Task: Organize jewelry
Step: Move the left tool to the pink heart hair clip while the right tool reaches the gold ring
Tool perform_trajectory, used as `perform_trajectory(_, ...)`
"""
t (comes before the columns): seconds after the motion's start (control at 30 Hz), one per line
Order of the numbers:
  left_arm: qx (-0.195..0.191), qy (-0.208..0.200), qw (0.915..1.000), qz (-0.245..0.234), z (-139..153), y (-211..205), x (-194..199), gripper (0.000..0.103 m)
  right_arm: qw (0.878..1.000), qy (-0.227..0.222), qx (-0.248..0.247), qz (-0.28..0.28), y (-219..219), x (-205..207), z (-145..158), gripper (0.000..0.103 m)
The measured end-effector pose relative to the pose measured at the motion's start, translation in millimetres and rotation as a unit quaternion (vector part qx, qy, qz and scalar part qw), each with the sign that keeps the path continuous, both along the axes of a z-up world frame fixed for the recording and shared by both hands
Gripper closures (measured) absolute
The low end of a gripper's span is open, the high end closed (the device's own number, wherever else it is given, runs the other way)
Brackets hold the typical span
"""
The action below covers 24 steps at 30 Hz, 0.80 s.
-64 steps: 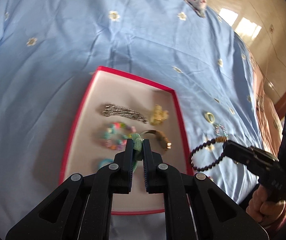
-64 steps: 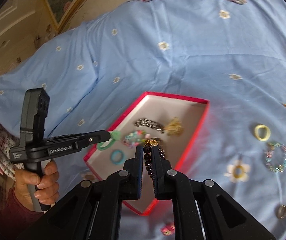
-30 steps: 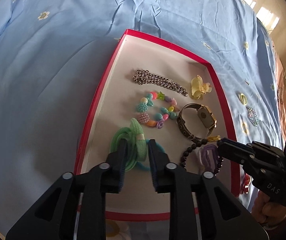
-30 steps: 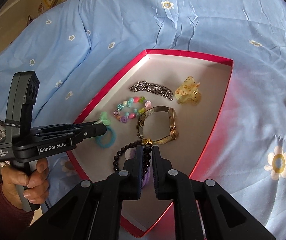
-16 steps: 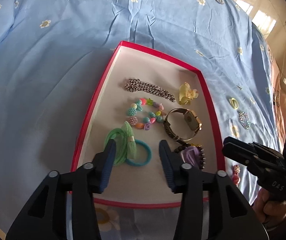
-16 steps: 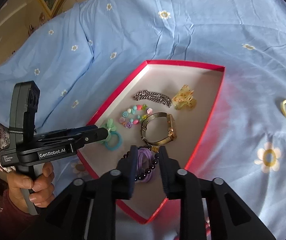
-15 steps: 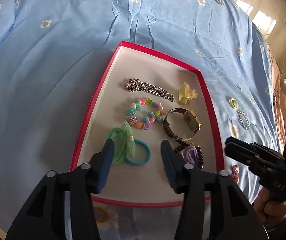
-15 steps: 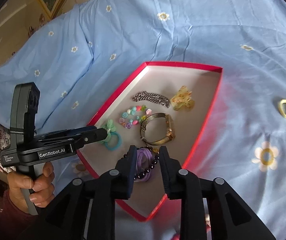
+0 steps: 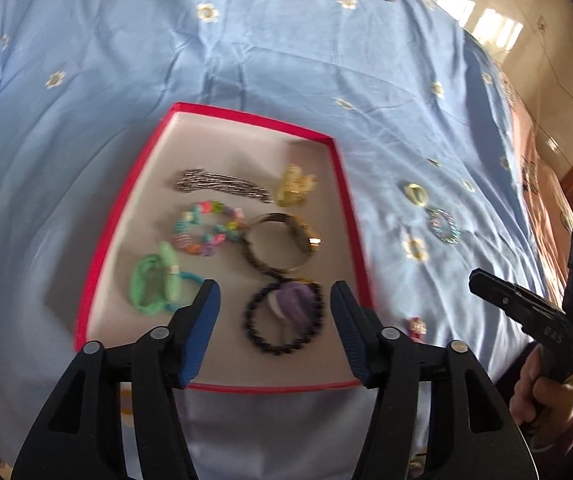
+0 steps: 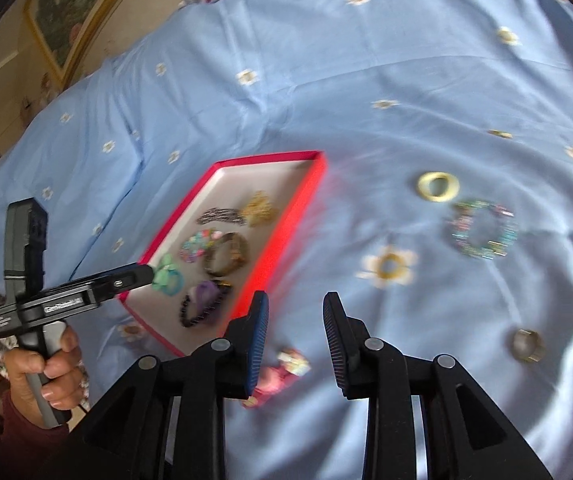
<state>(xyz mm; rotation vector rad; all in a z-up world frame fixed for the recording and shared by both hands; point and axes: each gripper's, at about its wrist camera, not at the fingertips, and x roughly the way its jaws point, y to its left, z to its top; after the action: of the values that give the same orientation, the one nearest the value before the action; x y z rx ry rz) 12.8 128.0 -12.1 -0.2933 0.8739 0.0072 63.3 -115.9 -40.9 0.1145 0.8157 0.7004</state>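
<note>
A red tray [image 9: 104, 240] on the blue sheet holds a silver chain [image 9: 222, 186], a yellow claw clip [image 9: 294, 190], a pastel bead bracelet [image 9: 206, 232], a watch [image 9: 282, 246], a green hair tie [image 9: 152, 284] and a dark bead bracelet [image 9: 282, 320] around a purple scrunchie [image 9: 292, 300]. My left gripper [image 9: 273, 290] hovers over the tray's near end, its jaws opening and empty. My right gripper [image 10: 295, 299] is right of the tray [image 10: 286, 220] above the sheet, jaws opening, nothing gripped. A pink clip [image 10: 282, 372] lies below its fingers.
Loose on the sheet right of the tray lie a yellow ring hair tie [image 10: 438, 186], a sparkly bead bracelet [image 10: 482, 234] and a gold band [image 10: 528, 344]. A hand holds each gripper's handle. A patterned pillow sits at the far edge of the bed.
The left gripper let go of the green hair tie and the right let go of the dark bead bracelet, both in the tray. Both drew back; the right swung out over the sheet.
</note>
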Motion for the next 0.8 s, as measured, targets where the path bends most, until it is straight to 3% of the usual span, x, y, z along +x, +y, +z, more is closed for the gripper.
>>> perform_trajectory(0.37, 0.015, 0.003, 0.9969, -0.078, 0, -65, -2, 0.044, 0.996, 0.000, 0.003, -0.091, -79, -7, -6, 0.068)
perform_trajectory(0.8, 0.043, 0.033, 0.9843, -0.168, -21, -133, 4, 0.044, 0.993, 0.003, -0.006, -0.117, -108, -11, -21, 0.068)
